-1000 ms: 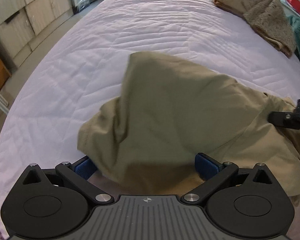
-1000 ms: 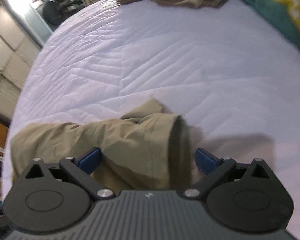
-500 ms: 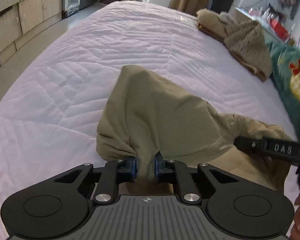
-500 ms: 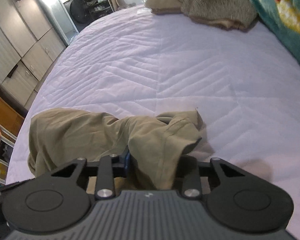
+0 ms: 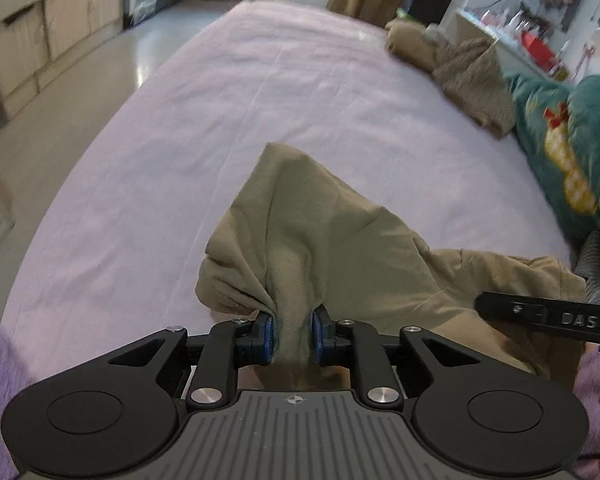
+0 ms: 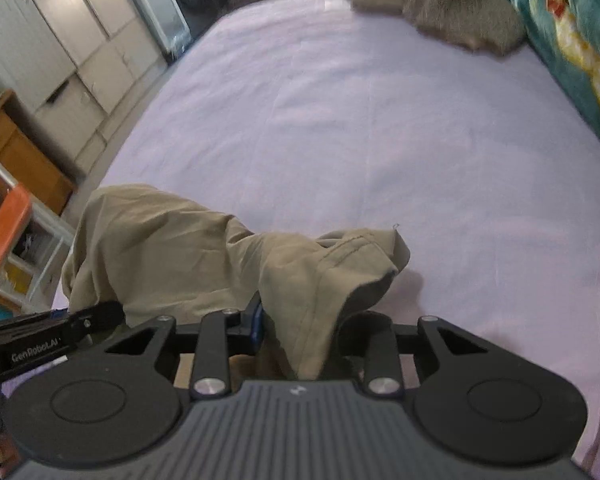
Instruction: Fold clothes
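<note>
Clearly the left hand-held gripper (image 5: 293, 338) pinches a bunched fold of the khaki garment (image 5: 320, 240), and the right hand-held gripper (image 6: 300, 334) seems clamped on a stitched hem, one pad hidden by cloth. Ahead of both, the garment lies crumpled on the bed (image 6: 360, 120). Bunched layers could slip free, or pulling apart could twist the cloth into a crooked fold.

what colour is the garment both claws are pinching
Plain khaki-olive garment, no pattern, seen best in the left wrist view, lying bunched on the lilac quilted bedspread.
</note>
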Motion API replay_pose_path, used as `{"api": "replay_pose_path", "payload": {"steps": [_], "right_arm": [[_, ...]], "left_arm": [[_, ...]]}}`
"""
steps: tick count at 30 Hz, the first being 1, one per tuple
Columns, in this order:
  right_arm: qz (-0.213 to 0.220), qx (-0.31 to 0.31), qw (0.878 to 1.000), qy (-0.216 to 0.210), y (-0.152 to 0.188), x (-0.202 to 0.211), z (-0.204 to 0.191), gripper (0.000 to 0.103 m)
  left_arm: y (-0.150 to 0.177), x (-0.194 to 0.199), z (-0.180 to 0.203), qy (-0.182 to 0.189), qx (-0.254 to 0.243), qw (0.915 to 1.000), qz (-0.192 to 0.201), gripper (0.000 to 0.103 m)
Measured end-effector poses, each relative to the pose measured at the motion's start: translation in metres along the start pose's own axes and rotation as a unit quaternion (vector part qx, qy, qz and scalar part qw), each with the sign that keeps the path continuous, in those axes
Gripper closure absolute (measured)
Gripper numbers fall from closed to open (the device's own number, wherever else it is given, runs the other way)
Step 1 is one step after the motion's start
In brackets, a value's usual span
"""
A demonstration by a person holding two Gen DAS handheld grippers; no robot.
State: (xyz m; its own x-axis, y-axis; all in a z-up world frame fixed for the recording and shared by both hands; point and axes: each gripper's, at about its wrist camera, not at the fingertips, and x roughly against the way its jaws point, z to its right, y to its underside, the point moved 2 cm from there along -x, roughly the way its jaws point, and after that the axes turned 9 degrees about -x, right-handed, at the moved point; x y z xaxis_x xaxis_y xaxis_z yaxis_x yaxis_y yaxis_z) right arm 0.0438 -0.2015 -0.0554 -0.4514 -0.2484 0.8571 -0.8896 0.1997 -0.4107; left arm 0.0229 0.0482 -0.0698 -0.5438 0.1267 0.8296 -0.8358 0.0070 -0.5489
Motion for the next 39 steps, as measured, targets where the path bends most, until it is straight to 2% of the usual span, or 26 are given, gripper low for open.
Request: {"api": "replay_pose_path", "payload": {"steps": [3,5,7,8,9,11,15,17,19,21,22,23,25,27,30,32,34,36,39], "right_arm": [[-0.021,0.02,0.999,0.016,0.022,-0.016,0.0,0.065],[-0.027,0.042,0.998,0.043,0.028,-0.022,0.0,0.046],[-0.004,0.06,0.996,0.061,0.027,-0.007,-0.004,0.041],[0.005,0.074,0.996,0.054,0.028,0.001,-0.011,0.035],[0.011,0.094,0.995,0.033,0.03,0.01,-0.021,0.031],[0.024,0.134,0.991,-0.01,0.035,0.027,-0.042,0.017],[0.043,0.215,0.971,-0.094,0.048,0.054,-0.085,0.013],[0.028,0.259,0.959,-0.113,0.067,0.037,-0.108,0.014],[0.013,0.291,0.951,-0.102,0.082,0.011,-0.122,0.017],[-0.003,0.287,0.954,-0.084,0.085,-0.014,-0.124,0.026],[-0.009,0.27,0.96,-0.081,0.082,-0.023,-0.121,0.04],[-0.011,0.249,0.965,-0.083,0.078,-0.029,-0.118,0.047],[-0.006,0.23,0.968,-0.095,0.074,-0.029,-0.112,0.052],[-0.005,0.234,0.968,-0.09,0.073,-0.028,-0.109,0.056],[-0.005,0.219,0.972,-0.091,0.073,-0.032,-0.102,0.067],[-0.002,0.205,0.974,-0.097,0.073,-0.032,-0.099,0.083],[0.001,0.199,0.975,-0.101,0.074,-0.031,-0.1,0.09],[0.004,0.209,0.973,-0.097,0.079,-0.026,-0.107,0.093],[0.013,0.206,0.974,-0.092,0.078,-0.022,-0.108,0.095]], "left_arm": [[0.018,-0.014,-0.008,-0.021,-0.02,0.9986,-0.045,0.059],[0.016,-0.006,-0.014,-0.031,-0.025,0.9982,-0.045,0.053],[0.011,0.008,-0.021,-0.045,-0.03,0.998,-0.033,0.04],[0.007,0.017,-0.024,-0.055,-0.034,0.9977,-0.021,0.037],[0.003,0.025,-0.027,-0.062,-0.034,0.9975,-0.01,0.037],[-0.006,0.039,-0.032,-0.079,-0.034,0.9963,0.01,0.037],[-0.005,0.041,-0.034,-0.068,-0.025,0.9972,0.015,0.037],[0.0,0.038,-0.034,-0.066,-0.025,0.9974,0.014,0.037],[0.007,0.033,-0.033,-0.072,-0.031,0.9968,0.011,0.037],[0.014,0.028,-0.033,-0.078,-0.037,0.9962,0.009,0.037],[0.017,0.026,-0.033,-0.081,-0.04,0.9959,0.008,0.037],[0.021,0.023,-0.033,-0.084,-0.043,0.9955,0.007,0.037],[0.028,0.018,-0.032,-0.09,-0.049,0.9948,0.004,0.037],[0.032,0.017,-0.031,-0.093,-0.058,0.994,0.004,0.036],[0.034,0.022,-0.03,-0.081,-0.06,0.9949,0.002,0.036],[0.034,0.024,-0.032,-0.071,-0.052,0.9961,0.004,0.036],[0.033,0.025,-0.035,-0.061,-0.044,0.9972,0.004,0.036],[0.031,0.025,-0.037,-0.045,-0.038,0.9983,0.002,0.036],[0.03,0.026,-0.03,-0.029,-0.055,0.9981,0.004,0.036]]}}
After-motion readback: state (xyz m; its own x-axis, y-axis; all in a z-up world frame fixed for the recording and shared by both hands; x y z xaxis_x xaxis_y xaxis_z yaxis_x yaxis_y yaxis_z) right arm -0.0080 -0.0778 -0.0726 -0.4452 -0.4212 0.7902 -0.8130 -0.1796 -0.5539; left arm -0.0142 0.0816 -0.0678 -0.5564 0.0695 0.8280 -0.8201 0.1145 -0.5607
